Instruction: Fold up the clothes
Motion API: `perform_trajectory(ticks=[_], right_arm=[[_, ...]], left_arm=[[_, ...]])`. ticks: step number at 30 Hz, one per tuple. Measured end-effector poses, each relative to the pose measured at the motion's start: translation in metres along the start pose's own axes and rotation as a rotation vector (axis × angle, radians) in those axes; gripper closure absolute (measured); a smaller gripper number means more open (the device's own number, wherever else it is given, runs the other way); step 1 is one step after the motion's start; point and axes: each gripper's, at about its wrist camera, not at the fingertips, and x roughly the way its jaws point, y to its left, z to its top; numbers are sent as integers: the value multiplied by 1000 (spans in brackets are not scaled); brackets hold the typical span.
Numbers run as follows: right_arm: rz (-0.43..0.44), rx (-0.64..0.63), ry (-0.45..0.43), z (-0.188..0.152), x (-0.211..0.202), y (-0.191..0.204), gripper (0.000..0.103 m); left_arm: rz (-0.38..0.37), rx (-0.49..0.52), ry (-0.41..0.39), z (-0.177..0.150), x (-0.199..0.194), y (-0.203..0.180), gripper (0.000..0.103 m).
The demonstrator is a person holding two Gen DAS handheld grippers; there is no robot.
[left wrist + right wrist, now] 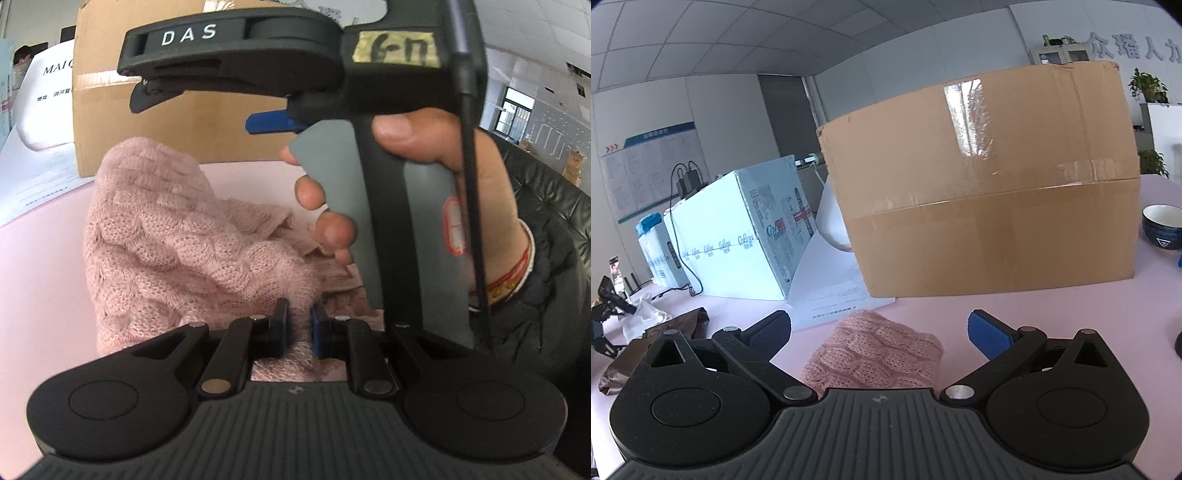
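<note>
The left gripper (299,326) has its 2 jaws nearly together, pinching a fold of the pink sweater (192,251) between the blue pads (317,332). The sweater bunches up just ahead of and left of it on the pink table (40,280). Close in front, a hand (436,184) grasps the handle of the right gripper (229,70), seen side-on here. Behind the sweater stands a cardboard box (177,122).

The right gripper (879,334) is spread wide, pads clear of the cloth, holding nothing. A folded part of the sweater (875,354) lies on the table (1052,302) between and just below its fingers. Beyond sit a white sheet (827,284), the box (990,184) and, far right, a bowl (1161,227).
</note>
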Motion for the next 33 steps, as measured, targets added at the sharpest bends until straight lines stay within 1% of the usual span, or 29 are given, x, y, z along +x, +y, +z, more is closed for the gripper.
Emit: perform_trajectory(ticks=[1,2,4,7,8,9,10,11,12,15,18,19,21,23,25,26,28,29,32,33], right_arm=[[26,7,17,1,1,-1,0],[69,25,39,1,2,-3,0],[114,42,64,3,4,-7,0],[163,37,109,8,5,-9,1],[171,34,118,9,5,-10,2],[188,26,137,11,6,-10,2],[189,16,136,12,5,-10,2],[189,7,135,14,3,-10,2],[185,-5,129,14,2,-9,2],[176,-15,121,14,2,-9,2],[207,3,144,11,6,-9,2],[238,20,166,10,8,-10,2],[280,42,194,9,12,-10,2],[322,66,219,7,13,-11,2],[355,83,239,8,16,-11,2],[376,94,251,8,17,-11,2],[452,121,319,7,24,-12,2],[458,125,332,6,26,-11,2],[388,94,384,1,36,-6,1],[330,76,394,-2,40,-5,1]], left_arm=[[10,0,-1,0,1,0,90],[18,2,-2,-1,2,1,89],[26,13,-6,-2,3,0,88],[33,43,-16,-3,1,-4,80],[33,50,-23,-3,-1,-4,70],[33,56,-30,-3,-4,-5,56],[34,61,-40,-2,-7,-6,48],[41,64,-70,-1,-14,-5,33],[50,63,-110,0,-22,-4,24],[81,62,-226,2,-48,1,23],[125,69,-290,1,-64,7,21],[134,66,-294,0,-65,10,21],[130,30,-241,-3,-56,18,21],[95,4,-164,-6,-43,27,21],[57,7,-110,-8,-30,31,21],[50,17,-97,-10,-26,30,21],[43,40,-82,-12,-22,27,21],[34,56,-75,-13,-21,26,21],[1,109,-54,-17,-17,21,21],[-4,123,-52,-16,-15,18,21]])
